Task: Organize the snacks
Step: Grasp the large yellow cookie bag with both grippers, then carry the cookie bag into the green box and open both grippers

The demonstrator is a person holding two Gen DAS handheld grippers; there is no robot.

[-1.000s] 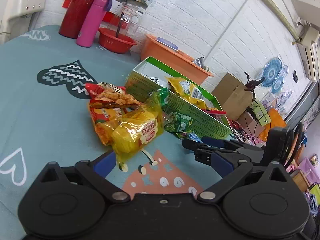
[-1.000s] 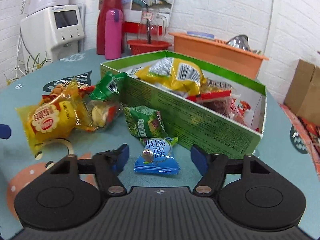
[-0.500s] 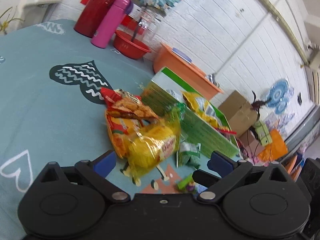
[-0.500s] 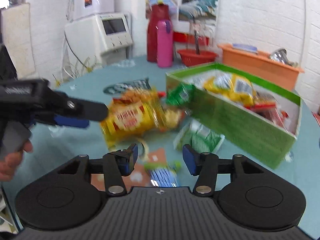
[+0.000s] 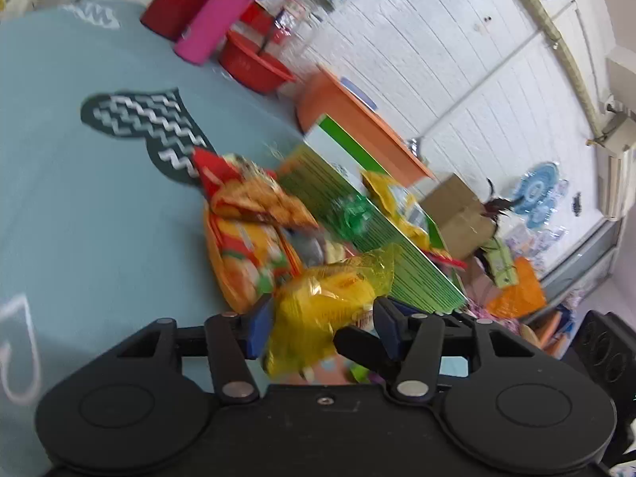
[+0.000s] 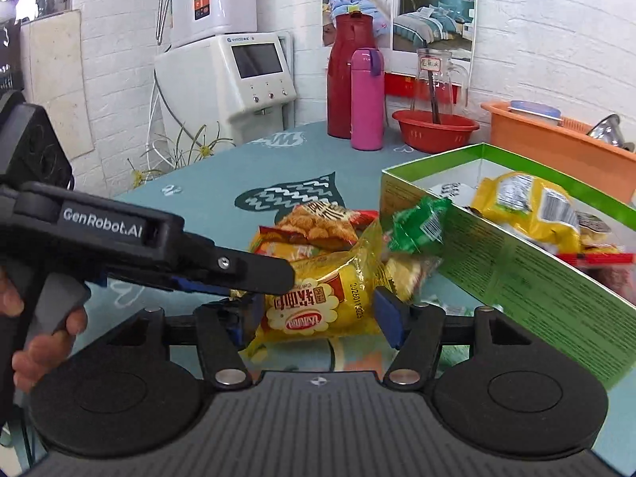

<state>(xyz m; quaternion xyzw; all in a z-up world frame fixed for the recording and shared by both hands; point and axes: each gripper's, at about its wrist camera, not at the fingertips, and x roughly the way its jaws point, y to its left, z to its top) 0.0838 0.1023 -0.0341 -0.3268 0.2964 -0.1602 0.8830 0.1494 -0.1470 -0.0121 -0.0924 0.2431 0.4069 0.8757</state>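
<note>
Yellow snack bag [image 6: 318, 298] between both grippers' fingers

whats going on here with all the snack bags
A person with a handheld gripper in each hand is sorting snacks into a green box. Both the left gripper and right gripper sit around one yellow snack bag; whether either grips it is unclear. More packets lie loose beside the box, and a yellow bag is already inside.
</note>
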